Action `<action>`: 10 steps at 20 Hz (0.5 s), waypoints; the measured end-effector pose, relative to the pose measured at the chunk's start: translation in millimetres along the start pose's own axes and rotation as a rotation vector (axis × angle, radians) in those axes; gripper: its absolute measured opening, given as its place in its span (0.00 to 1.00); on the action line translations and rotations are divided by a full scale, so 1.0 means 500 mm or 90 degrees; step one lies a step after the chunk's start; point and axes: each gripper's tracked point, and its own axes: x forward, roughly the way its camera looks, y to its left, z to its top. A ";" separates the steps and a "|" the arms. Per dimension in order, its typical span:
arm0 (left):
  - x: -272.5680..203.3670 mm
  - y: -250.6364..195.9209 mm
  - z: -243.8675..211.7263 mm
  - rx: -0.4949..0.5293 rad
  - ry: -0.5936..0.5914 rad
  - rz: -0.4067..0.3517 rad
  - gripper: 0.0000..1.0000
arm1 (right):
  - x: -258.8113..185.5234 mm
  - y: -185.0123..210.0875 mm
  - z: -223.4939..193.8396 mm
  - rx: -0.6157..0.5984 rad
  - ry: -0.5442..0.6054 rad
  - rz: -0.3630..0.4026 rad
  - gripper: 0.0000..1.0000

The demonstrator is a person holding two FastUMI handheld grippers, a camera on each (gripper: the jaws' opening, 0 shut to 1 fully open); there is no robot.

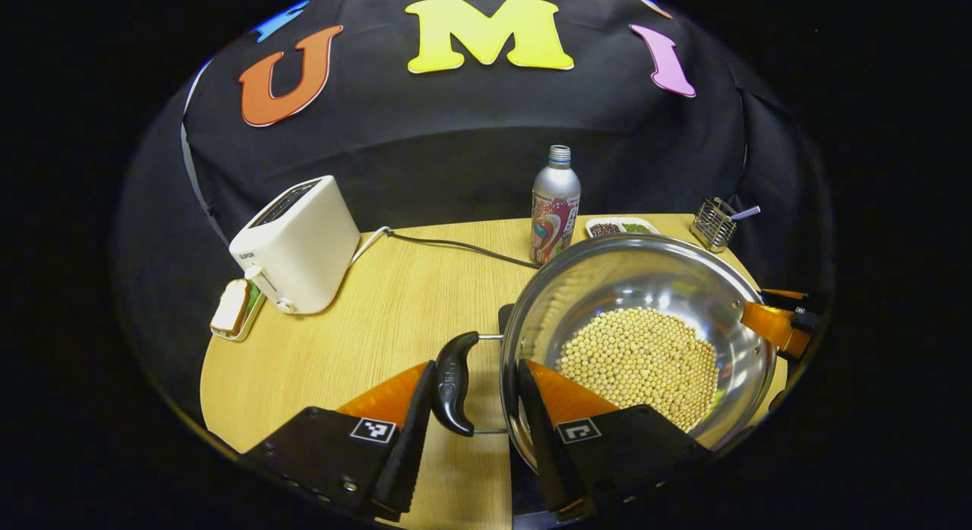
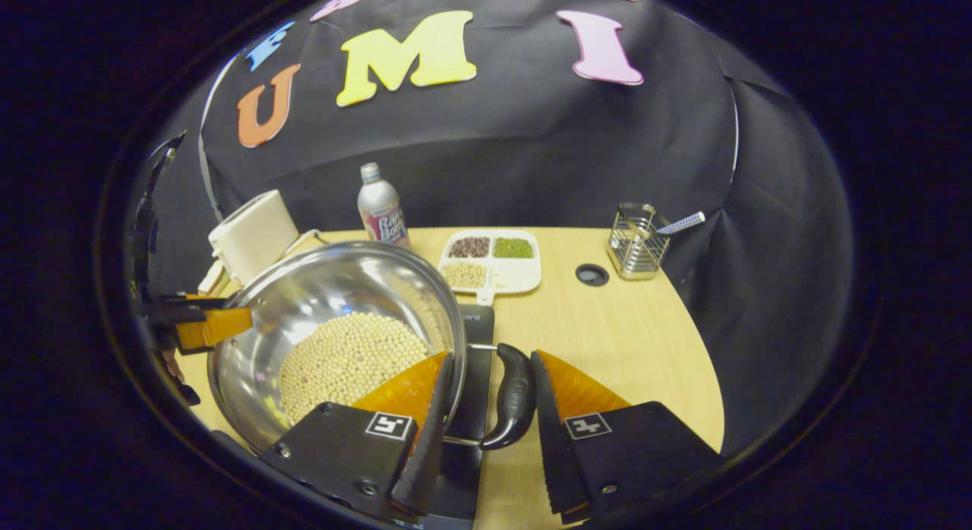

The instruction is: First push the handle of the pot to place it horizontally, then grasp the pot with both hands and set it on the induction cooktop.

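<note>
The steel pot (image 1: 638, 317), holding a layer of pale beans (image 1: 642, 363), sits over the black induction cooktop (image 2: 474, 363) at the near side of the wooden table (image 1: 380, 317).

In the left gripper view, the left gripper (image 1: 474, 431) straddles the pot's left black handle (image 1: 453, 382). Its jaws stand apart, one finger outside the handle and the other just inside the pot's rim, so it is not clamped.

In the right gripper view, the right gripper (image 2: 486, 431) brackets the right handle (image 2: 512, 397) the same way, with a gap showing on each side.

On the far left stand a white toaster (image 1: 300, 241) and a bottle (image 1: 554, 203). A divided dish of grains (image 2: 493, 260) and a wire holder (image 2: 636, 240) sit farther right.
</note>
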 end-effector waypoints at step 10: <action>-0.001 -0.001 0.000 0.004 -0.042 0.007 0.64 | -0.003 -0.008 0.005 -0.010 -0.013 -0.001 0.63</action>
